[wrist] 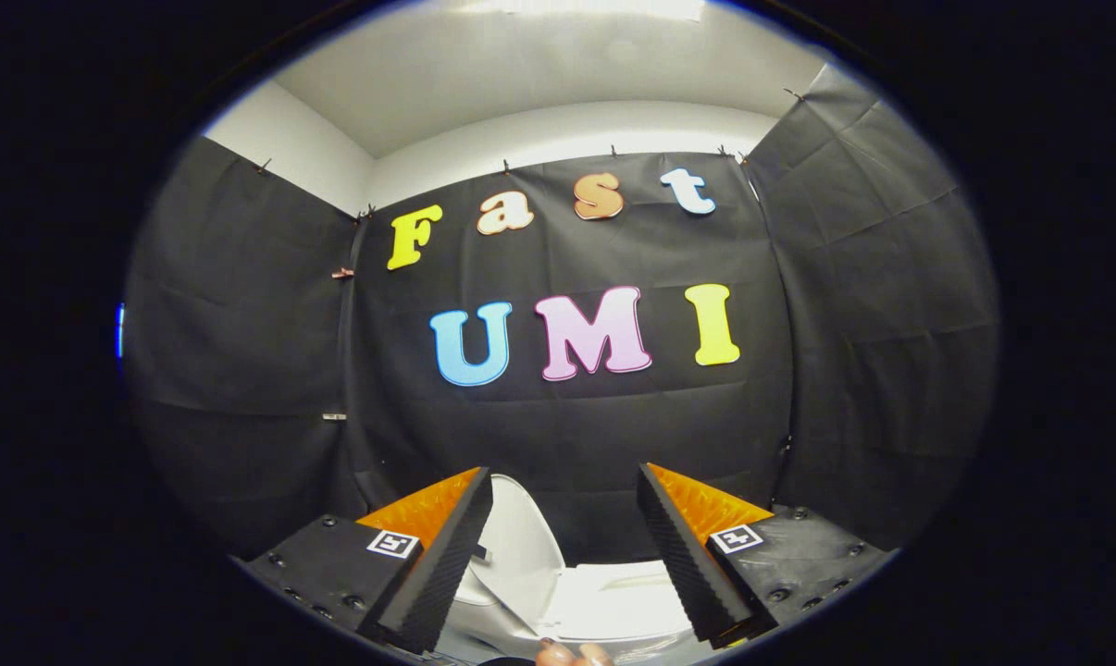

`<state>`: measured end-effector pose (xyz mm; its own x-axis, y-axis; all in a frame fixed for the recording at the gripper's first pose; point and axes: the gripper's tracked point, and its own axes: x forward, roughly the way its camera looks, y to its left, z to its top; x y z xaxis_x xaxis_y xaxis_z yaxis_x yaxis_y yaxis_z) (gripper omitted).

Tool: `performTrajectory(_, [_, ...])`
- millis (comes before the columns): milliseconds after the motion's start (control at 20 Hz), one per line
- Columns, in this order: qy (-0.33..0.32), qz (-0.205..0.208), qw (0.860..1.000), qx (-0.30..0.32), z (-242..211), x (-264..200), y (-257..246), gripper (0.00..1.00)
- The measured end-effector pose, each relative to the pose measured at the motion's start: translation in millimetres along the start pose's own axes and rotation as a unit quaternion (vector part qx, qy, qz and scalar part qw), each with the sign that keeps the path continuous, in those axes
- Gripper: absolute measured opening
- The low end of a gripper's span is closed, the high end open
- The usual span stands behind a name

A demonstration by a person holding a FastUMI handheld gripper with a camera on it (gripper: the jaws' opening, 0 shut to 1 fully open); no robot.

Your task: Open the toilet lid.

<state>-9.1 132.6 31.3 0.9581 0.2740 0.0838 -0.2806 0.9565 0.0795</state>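
A white toilet (613, 601) shows low down between my two fingers, against the black cloth wall. A rounded white part, which looks like the lid (516, 541), rises at a tilt right beside the left finger (447, 555). Whether that finger touches it I cannot tell. My gripper (565, 474) is open, its fingers spread wide, with nothing pressed between them. The right finger (683, 555) stands apart from the white surfaces. Most of the toilet is hidden below the fingers.
Black cloth walls (567, 425) close the booth at the back and on both sides, with white wall and ceiling above. A person's fingertips (572, 655) show just under the toilet, at the base of the gripper.
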Motion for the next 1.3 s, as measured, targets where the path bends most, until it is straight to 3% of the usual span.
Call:
performTrajectory(400, [-0.015, -0.001, 1.0, 0.014, 13.0, -17.9, -22.7, 0.98])
performTrajectory(1300, [-0.015, -0.001, 1.0, 0.008, 15.7, -23.4, -23.4, 0.96])
